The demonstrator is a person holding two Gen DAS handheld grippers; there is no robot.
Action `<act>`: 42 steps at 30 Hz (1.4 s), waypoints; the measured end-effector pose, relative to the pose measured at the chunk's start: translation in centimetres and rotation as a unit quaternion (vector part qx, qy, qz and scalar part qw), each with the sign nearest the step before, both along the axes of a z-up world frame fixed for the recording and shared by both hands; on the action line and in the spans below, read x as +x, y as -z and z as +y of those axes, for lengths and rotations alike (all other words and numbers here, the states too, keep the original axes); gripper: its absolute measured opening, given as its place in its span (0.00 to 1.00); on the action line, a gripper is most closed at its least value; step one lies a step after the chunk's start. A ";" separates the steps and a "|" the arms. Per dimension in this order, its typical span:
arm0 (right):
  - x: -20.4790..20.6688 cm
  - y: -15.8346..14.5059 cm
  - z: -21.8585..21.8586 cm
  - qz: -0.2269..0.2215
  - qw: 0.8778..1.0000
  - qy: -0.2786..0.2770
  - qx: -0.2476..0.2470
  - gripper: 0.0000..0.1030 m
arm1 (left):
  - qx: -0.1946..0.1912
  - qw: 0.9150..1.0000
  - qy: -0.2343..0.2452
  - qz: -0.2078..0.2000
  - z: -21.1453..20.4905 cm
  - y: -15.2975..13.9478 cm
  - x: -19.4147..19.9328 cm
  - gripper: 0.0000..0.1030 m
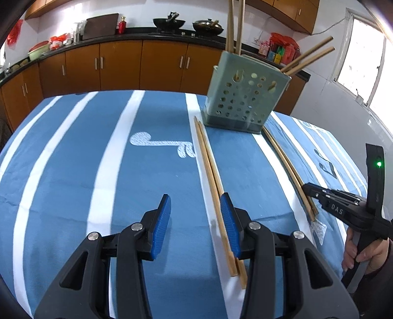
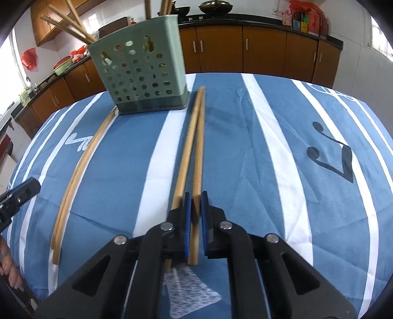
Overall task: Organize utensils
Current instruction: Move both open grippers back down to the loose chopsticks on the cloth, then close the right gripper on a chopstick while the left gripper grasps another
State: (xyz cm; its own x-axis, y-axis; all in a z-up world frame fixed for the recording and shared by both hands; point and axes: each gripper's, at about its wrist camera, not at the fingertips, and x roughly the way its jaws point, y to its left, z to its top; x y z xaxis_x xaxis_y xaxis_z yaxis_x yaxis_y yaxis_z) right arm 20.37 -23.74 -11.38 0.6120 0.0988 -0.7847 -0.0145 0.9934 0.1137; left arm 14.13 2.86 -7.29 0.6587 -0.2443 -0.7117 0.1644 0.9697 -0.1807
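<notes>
A green perforated utensil holder [image 1: 245, 98] [image 2: 142, 76] stands on the far part of the table with several chopsticks upright in it. Two pairs of wooden chopsticks lie flat on the cloth. My left gripper [image 1: 196, 220] is open low over the left pair [image 1: 208, 166], which runs under its right finger; nothing is between the pads. In the right wrist view my right gripper [image 2: 195, 196] is shut on one chopstick [image 2: 197, 147] of the right pair, near its close end. Its partner [image 2: 184, 157] lies just outside the left pad. The right gripper [image 1: 307, 190] also shows in the left wrist view.
A blue tablecloth with white stripes [image 1: 73, 171] covers the table. A person's hand [image 1: 363, 252] holds the right gripper's handle. Brown cabinets [image 1: 118, 63] and a dark counter with woks [image 1: 169, 23] run behind the table, and a window [image 1: 361, 56] is at the right.
</notes>
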 end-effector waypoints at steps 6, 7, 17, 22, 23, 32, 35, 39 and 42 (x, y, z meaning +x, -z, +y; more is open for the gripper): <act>0.1 0.0 -2.3 -0.003 0.998 0.057 -0.008 0.08 | 0.001 1.000 0.019 0.018 -1.2 0.8 0.1 0.34; 0.1 0.0 -2.4 -0.003 0.998 0.059 -0.007 0.08 | 0.002 1.000 0.023 0.021 -1.4 1.1 0.2 0.33; 0.0 0.1 -2.5 -0.006 0.998 0.056 -0.010 0.08 | 0.038 0.998 0.028 0.037 -2.9 2.2 0.6 0.22; -0.3 0.1 -2.4 -0.008 0.999 0.052 -0.010 0.08 | 0.053 0.998 0.000 0.037 -2.6 2.4 1.2 0.20; -0.3 0.1 -2.4 -0.009 0.999 0.050 -0.008 0.08 | 0.052 0.998 -0.003 0.038 -2.5 2.3 1.3 0.20; -0.7 0.1 -1.9 -0.013 0.999 0.030 -0.003 0.09 | 0.055 0.998 -0.030 0.030 -2.2 2.4 1.4 0.08; -0.7 0.1 -2.0 -0.013 0.999 0.029 -0.003 0.08 | 0.042 0.996 -0.063 0.036 -0.6 2.3 1.9 0.07; -0.8 0.1 -2.5 -0.015 0.999 0.040 -0.002 0.08 | 0.016 0.996 -0.082 0.044 1.1 2.3 2.3 0.07; -0.9 0.1 -2.7 -0.017 0.999 0.042 -0.001 0.08 | 0.010 0.996 -0.079 0.042 1.2 2.4 2.2 0.08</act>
State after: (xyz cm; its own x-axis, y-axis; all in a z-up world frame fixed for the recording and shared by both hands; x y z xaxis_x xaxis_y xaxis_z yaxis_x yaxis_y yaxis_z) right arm 19.51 -26.42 -11.50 0.6441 0.0449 -0.7636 0.0644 0.9915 0.1126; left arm 16.30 4.06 -9.66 0.6262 -0.1281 -0.7691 -0.0048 0.9858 -0.1681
